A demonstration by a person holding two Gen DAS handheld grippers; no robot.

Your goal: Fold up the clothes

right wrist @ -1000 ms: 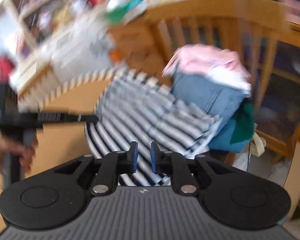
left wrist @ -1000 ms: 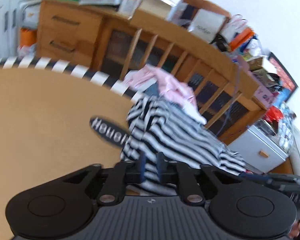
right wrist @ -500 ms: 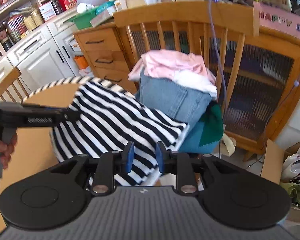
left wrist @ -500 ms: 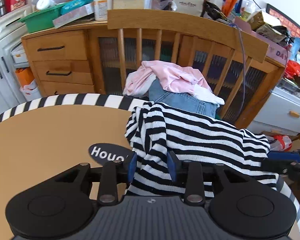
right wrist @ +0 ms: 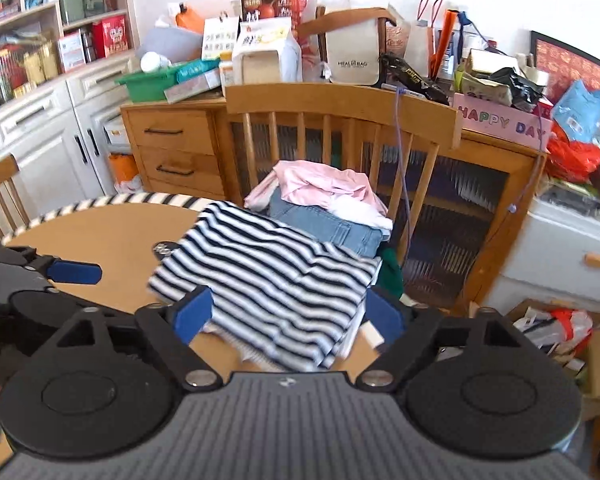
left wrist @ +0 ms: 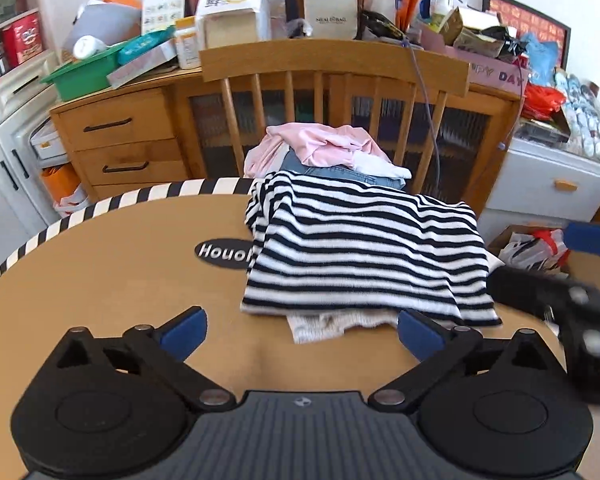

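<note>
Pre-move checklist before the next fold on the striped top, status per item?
1. Left tool free of cloth: ok, jaws opening, nothing between them.
2. Right tool free of cloth: ok, jaws opening, pads not pressing on the fabric seen between them.
3. Striped top resting on the table: ok, lying folded, its far edge over the table rim.
4. Fold neat: not ok, a pale layer sticks out under the near hem.
5. Table room to the left for another fold: ok, bare wood there.
6. Chair pile clear of the top: cannot tell, the top's far edge overlaps it in view.
</note>
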